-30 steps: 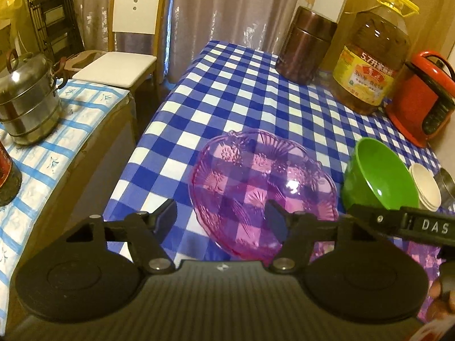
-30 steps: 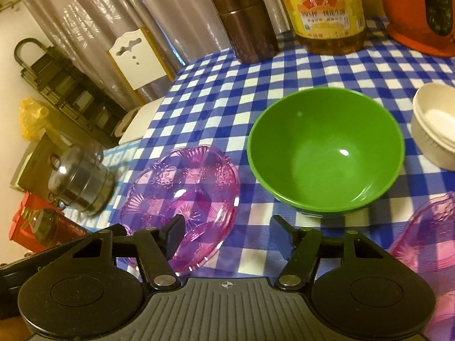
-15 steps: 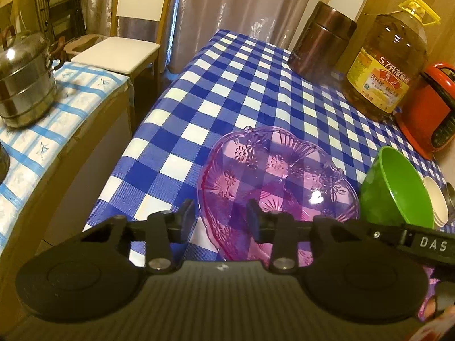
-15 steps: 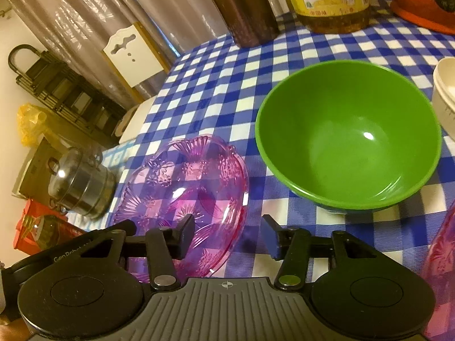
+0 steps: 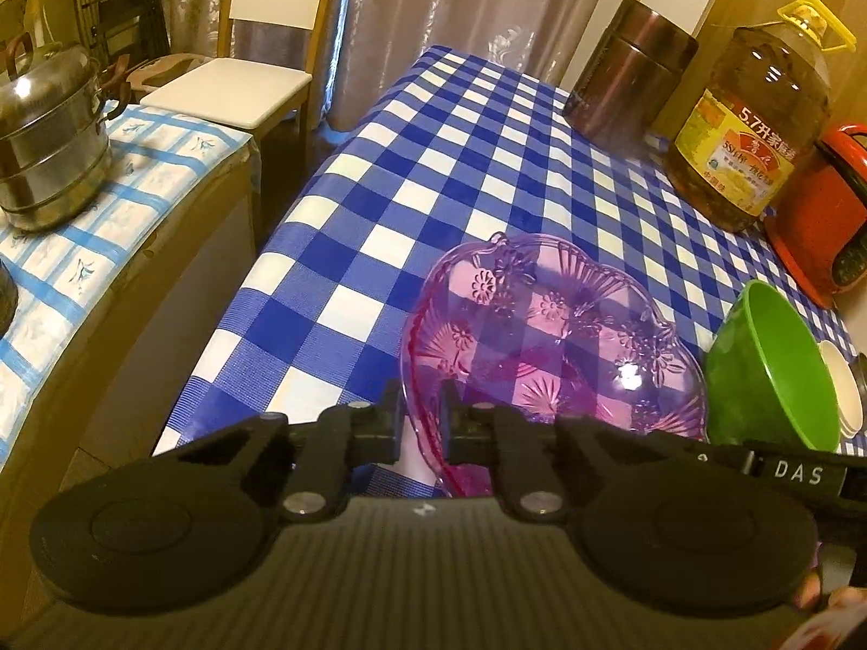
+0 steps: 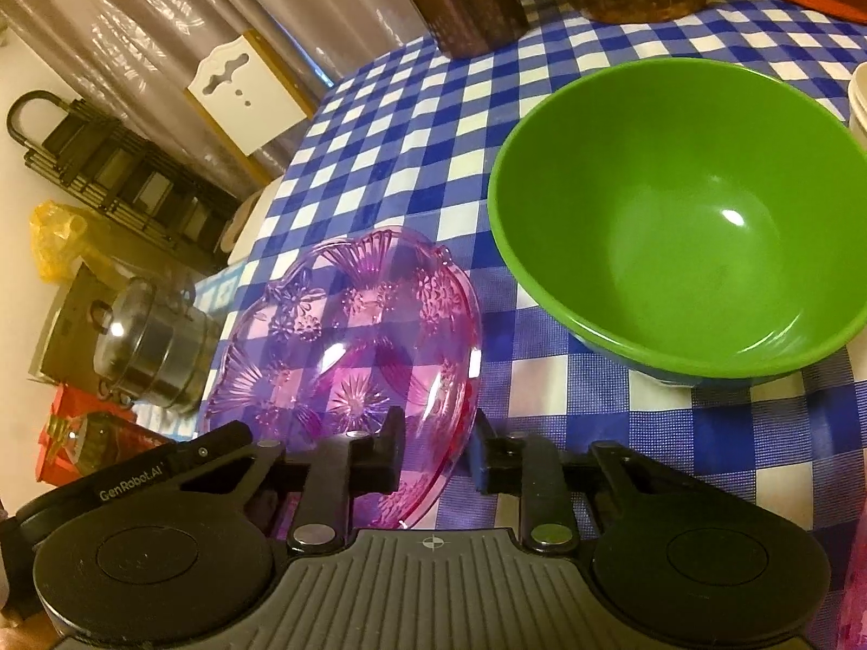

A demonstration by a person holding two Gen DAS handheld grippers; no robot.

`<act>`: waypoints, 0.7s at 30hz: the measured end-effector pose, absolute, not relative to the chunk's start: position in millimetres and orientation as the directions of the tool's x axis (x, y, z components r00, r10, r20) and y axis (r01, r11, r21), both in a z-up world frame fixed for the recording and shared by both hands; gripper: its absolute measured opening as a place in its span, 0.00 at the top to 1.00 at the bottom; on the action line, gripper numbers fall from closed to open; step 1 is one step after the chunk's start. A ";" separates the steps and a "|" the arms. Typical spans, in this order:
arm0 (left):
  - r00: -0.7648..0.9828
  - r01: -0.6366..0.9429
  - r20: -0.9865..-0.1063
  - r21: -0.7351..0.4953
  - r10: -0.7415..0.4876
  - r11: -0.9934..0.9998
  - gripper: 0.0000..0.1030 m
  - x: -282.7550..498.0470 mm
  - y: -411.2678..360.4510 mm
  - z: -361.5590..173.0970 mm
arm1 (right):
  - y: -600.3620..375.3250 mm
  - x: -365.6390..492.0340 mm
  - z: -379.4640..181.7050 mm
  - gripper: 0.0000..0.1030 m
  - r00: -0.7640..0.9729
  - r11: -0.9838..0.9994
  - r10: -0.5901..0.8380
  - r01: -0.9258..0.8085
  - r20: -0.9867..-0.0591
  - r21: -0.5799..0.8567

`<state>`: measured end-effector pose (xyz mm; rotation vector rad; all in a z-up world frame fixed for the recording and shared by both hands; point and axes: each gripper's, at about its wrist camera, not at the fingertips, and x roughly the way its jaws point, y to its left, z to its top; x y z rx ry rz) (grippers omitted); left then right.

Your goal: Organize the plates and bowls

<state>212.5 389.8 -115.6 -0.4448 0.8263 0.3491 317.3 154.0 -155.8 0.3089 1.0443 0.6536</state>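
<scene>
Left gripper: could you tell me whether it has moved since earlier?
Yes: the left gripper advanced toward the pink dish, its jaws just closing on the near rim.

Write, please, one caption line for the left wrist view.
Left gripper, its jaws just closed, pinches the rim of a purple plate beside a green bowl.
</scene>
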 end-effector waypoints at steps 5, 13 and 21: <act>0.629 -0.465 -0.766 -0.235 0.132 0.854 0.89 215.4 388.3 -115.5 | 151.7 315.7 -158.6 0.88 0.340 0.776 0.628 -0.346 -0.700 0.528; 0.635 -0.465 -0.762 -0.246 0.126 0.851 0.91 208.2 384.0 -110.8 | 144.1 313.1 -153.8 0.88 0.340 0.772 0.632 -0.349 -0.696 0.531; 0.646 -0.478 -0.752 -0.263 0.132 0.838 0.90 181.5 373.8 -90.6 | 135.2 300.1 -131.0 0.89 0.332 0.751 0.656 -0.378 -0.678 0.541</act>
